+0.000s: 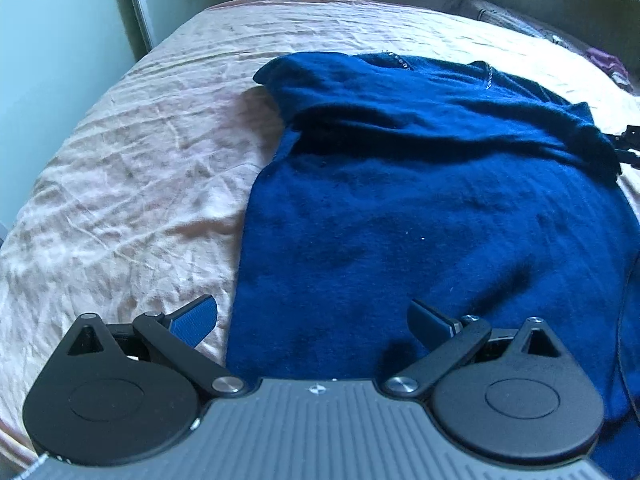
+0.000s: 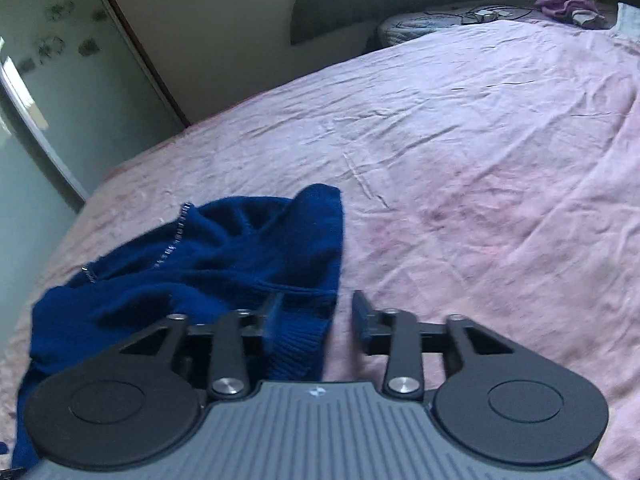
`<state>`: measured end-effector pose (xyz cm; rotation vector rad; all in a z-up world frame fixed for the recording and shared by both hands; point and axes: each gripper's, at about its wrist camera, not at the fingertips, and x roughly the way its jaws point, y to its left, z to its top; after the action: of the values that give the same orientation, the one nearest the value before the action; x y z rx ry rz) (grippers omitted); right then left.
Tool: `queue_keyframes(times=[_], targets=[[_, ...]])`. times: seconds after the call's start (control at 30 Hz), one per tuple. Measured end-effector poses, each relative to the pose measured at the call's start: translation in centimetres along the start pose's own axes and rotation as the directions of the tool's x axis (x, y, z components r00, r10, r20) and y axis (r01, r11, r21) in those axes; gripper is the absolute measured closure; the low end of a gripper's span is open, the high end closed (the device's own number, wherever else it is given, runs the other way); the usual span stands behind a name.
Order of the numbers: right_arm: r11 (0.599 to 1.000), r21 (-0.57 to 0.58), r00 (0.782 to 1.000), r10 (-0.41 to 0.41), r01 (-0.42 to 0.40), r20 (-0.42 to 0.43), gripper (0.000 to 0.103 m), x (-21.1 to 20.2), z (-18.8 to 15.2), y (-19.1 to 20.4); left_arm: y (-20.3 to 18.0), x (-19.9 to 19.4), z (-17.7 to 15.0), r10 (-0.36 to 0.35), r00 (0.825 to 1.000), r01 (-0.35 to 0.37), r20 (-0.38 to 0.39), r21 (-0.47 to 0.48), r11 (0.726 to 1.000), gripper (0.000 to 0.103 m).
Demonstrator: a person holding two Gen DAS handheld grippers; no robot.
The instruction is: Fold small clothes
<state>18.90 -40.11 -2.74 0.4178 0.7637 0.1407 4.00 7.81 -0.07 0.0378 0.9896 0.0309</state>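
From the left wrist view, the blue sweater (image 1: 420, 200) lies spread on the bed (image 1: 120, 160), its body flat and near the bed's close edge, its top part already folded across itself toward the far side. The left gripper (image 1: 312, 320) hangs just over the sweater's near left edge with its jaws wide apart and nothing between them; one finger is over the sheet, the other over the knit. At the right edge of this view a bit of the other tool shows beside the sweater's folded sleeve. From the right wrist view, the right gripper (image 2: 316, 316) stands with its jaws partly apart at the sweater's (image 2: 192, 272) ribbed edge; the cloth lies beside the left finger (image 2: 272, 316) and no pad presses on it. This looks like the point between folds: a sleeve laid in, the next fold calling for a fresh hold on an edge. Only the right view shows the bunched collar trim and the bare sheet (image 2: 480, 200) beyond; only the left shows the flat body.
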Motion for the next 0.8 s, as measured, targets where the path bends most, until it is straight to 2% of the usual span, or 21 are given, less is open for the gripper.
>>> queue_keyframes(times=[0.03,0.07,0.1,0.13,0.23,0.33,0.4,0.47,0.5,0.53,0.57,0.6,0.63,0.7,0.73,0.8], targets=[[1.000,-0.015,1.000,0.014,-0.014,0.004,0.065,0.0,-0.1,0.2,-0.1,0.0,0.0,0.003,1.000,-0.003,-0.001,0.004,1.000,0.001],[0.999,-0.042,1.000,0.016,-0.015,0.008,0.082,-0.1,-0.3,0.7,-0.2,0.1,-0.1,0.010,1.000,-0.010,-0.003,0.010,1.000,0.001],[0.997,-0.075,1.000,-0.007,0.009,0.019,0.095,-0.2,-0.4,1.3,-0.3,0.2,-0.1,0.018,1.000,-0.018,-0.005,0.017,1.000,0.001],[0.991,-0.123,0.998,-0.043,0.048,0.037,0.095,-0.4,-0.5,2.1,-0.3,0.2,-0.2,0.022,1.000,-0.022,-0.006,0.019,1.000,0.001],[0.981,-0.174,0.992,-0.070,0.087,0.101,0.095,-1.1,-0.2,3.2,-0.4,0.4,-0.2,0.015,1.000,-0.015,-0.008,0.013,1.000,0.001],[0.950,-0.259,0.973,-0.129,0.176,0.190,0.095,-1.1,0.3,4.2,-0.3,0.3,-0.2,0.014,1.000,-0.013,-0.005,0.011,1.000,0.001],[0.937,-0.268,0.967,-0.181,0.224,0.178,0.094,-0.3,0.6,4.2,-0.3,0.2,-0.3,0.015,1.000,-0.015,0.000,0.014,1.000,0.001],[0.919,-0.252,0.950,-0.267,0.302,0.165,0.093,-0.2,0.5,4.3,0.0,0.2,-0.5,0.019,1.000,-0.019,0.002,0.013,1.000,0.001],[0.919,-0.249,0.948,-0.265,0.304,0.178,0.091,-0.6,0.2,4.5,0.2,0.2,-0.5,0.022,1.000,-0.022,-0.001,0.009,1.000,0.001],[0.931,-0.251,0.958,-0.226,0.266,0.178,0.088,-1.0,-0.2,4.6,0.3,0.4,-0.5,0.024,1.000,-0.024,-0.006,0.004,1.000,0.001],[0.940,-0.258,0.969,-0.187,0.224,0.162,0.073,-1.1,-0.4,4.8,0.5,0.5,-0.5,0.024,1.000,-0.024,-0.011,-0.001,1.000,0.001],[0.942,-0.269,0.977,-0.167,0.198,0.134,0.050,-0.9,-0.8,4.9,0.6,0.6,-0.5,0.024,1.000,-0.024,-0.014,-0.006,1.000,0.001],[0.935,-0.284,0.976,-0.192,0.213,0.100,0.043,-0.2,-1.1,4.9,0.7,0.5,-0.5,0.022,1.000,-0.022,-0.015,-0.011,1.000,0.001],[0.910,-0.276,0.950,-0.293,0.311,0.105,0.041,0.4,-1.7,5.2,0.8,0.2,-0.5,0.018,1.000,-0.019,-0.006,-0.012,1.000,0.001],[0.911,-0.250,0.944,-0.304,0.328,0.131,0.041,-0.3,-2.0,5.6,0.9,-0.2,-0.6,0.021,1.000,-0.021,0.005,-0.008,1.000,0.001],[0.942,-0.237,0.964,-0.200,0.239,0.176,0.041,-2.9,-2.8,7.2,1.1,-0.5,-0.6,0.044,0.999,-0.044,0.017,-0.007,0.999,0.001]])
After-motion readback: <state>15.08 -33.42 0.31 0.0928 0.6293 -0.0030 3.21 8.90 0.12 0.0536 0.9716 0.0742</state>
